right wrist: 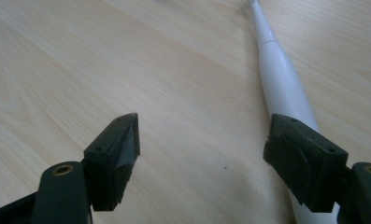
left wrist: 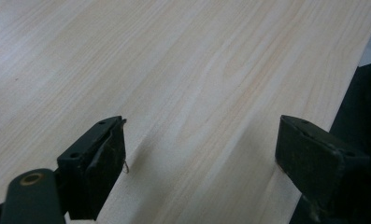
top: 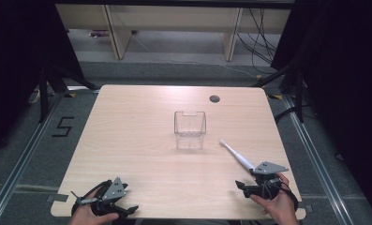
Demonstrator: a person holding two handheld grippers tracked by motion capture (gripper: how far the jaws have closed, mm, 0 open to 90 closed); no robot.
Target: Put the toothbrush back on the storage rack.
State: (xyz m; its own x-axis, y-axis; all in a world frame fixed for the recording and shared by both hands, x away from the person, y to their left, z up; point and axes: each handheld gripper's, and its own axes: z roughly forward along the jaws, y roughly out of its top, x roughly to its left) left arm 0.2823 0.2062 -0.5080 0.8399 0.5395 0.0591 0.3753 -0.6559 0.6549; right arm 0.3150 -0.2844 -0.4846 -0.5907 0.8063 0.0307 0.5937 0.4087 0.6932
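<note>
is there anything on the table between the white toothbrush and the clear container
Nothing visible. The white toothbrush lies on bare wood to the right of the clear container, tip pointing toward it. The right gripper is open at the handle end.

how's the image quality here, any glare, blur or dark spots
High view: tabletop evenly lit, surroundings nearly black, clear container faint against the wood. Left gripper view: soft, near jaws blurred, a shadow beside the left one. Right gripper view: sharper wood grain, white toothbrush bright, slightly washed out.
</note>
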